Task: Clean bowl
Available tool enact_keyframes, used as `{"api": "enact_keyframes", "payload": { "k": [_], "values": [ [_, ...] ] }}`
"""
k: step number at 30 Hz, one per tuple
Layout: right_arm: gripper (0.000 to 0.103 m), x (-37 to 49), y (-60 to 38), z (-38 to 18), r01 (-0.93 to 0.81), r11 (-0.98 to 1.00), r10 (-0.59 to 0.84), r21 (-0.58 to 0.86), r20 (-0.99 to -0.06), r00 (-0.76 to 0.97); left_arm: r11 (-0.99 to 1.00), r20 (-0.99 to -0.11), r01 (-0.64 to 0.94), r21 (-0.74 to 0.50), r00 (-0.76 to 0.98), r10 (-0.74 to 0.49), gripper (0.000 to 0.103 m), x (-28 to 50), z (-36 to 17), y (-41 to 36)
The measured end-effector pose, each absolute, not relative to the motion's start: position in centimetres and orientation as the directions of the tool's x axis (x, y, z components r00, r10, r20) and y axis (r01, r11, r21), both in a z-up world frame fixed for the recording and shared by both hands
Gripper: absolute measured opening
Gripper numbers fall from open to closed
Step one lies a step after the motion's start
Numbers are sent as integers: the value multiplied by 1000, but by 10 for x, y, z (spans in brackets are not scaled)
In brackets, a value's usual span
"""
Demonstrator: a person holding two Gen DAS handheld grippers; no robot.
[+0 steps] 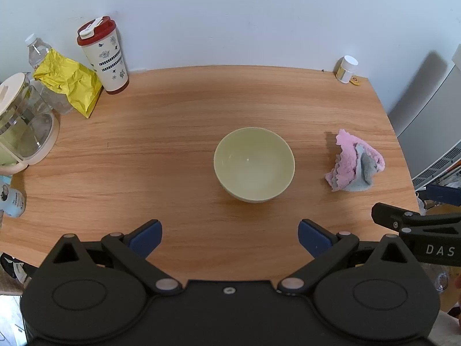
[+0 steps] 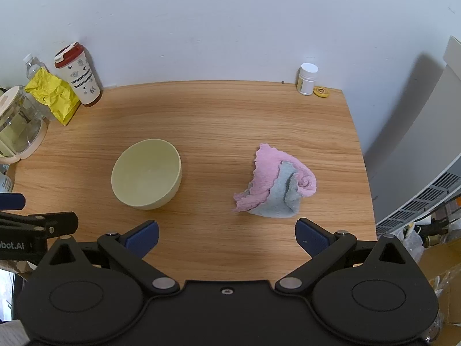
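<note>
A pale green bowl (image 1: 254,164) stands upright and empty on the wooden table (image 1: 173,132); it also shows in the right wrist view (image 2: 146,174). A crumpled pink and grey cloth (image 1: 354,165) lies to its right, also in the right wrist view (image 2: 276,183). My left gripper (image 1: 230,238) is open and empty, near the front edge, short of the bowl. My right gripper (image 2: 227,236) is open and empty, just short of the cloth. Part of the right gripper shows at the right edge of the left wrist view (image 1: 417,225).
At the back left stand a red-lidded tumbler (image 1: 103,54), a yellow bag (image 1: 69,85), a water bottle (image 1: 36,50) and a glass pitcher (image 1: 23,121). A white pill bottle (image 1: 346,69) and a small yellow disc (image 2: 321,91) sit at the back right. A grey appliance (image 2: 426,158) stands right of the table.
</note>
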State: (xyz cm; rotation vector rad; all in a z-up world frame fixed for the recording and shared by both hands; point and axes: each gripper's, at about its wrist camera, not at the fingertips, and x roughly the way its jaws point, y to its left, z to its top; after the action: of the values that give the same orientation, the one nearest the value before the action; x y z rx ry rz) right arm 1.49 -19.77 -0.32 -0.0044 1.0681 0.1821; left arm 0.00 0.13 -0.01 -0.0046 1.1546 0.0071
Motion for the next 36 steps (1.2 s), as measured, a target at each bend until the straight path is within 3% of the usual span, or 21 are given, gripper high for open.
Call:
{"api": "enact_keyframes", "payload": {
  "k": [36],
  "values": [
    [103, 13, -199, -4, -145, 986, 143, 83, -868, 476, 999, -929, -33, -11, 369, 2, 102, 2, -4, 8]
  ]
}}
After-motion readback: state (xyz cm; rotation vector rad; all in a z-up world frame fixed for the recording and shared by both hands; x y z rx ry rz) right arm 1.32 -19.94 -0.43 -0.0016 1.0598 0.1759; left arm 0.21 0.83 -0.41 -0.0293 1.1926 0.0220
